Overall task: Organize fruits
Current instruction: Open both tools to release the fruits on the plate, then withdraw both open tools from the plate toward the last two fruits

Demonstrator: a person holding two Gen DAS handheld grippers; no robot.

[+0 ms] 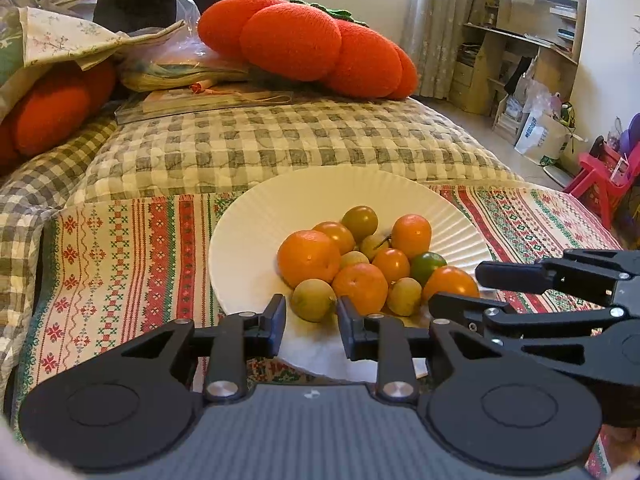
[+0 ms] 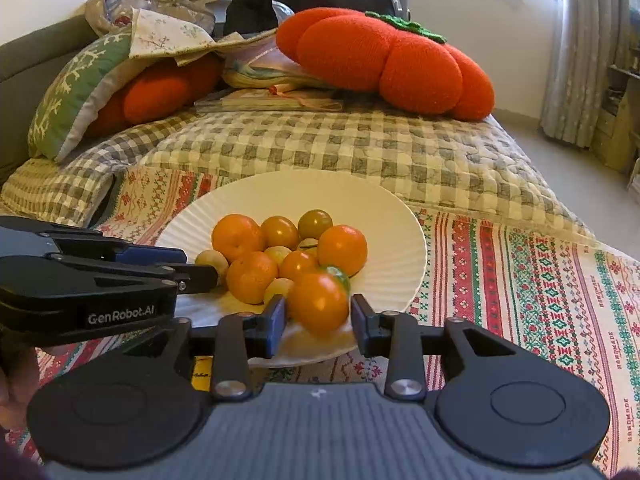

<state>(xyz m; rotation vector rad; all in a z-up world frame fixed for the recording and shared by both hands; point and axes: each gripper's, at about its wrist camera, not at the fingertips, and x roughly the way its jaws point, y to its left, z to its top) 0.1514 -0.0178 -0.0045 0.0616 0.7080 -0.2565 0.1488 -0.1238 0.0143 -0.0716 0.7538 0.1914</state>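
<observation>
A white ribbed plate [image 1: 256, 216] [image 2: 384, 208] on a patterned cloth holds a pile of several fruits: orange mandarins [image 1: 308, 258] [image 2: 238, 237], small yellow-green fruits [image 1: 314, 300] [image 2: 212, 260] and a green lime [image 1: 426, 266]. My left gripper [image 1: 311, 326] is open over the plate's near rim, its jaws either side of a yellow-green fruit without touching it. My right gripper [image 2: 318, 322] has its jaws around an orange fruit [image 2: 318, 304] at the pile's near edge; the fruit is blurred, with small gaps at the pads. It also shows in the left wrist view [image 1: 450, 282].
The red, green and white patterned cloth [image 1: 120, 248] [image 2: 540, 280] covers the near bed. Behind lie a checked quilt [image 1: 280, 140], a big orange pumpkin cushion [image 1: 304, 44] [image 2: 384, 60], books and pillows. Shelves and a red stool [image 1: 600, 176] stand at the right.
</observation>
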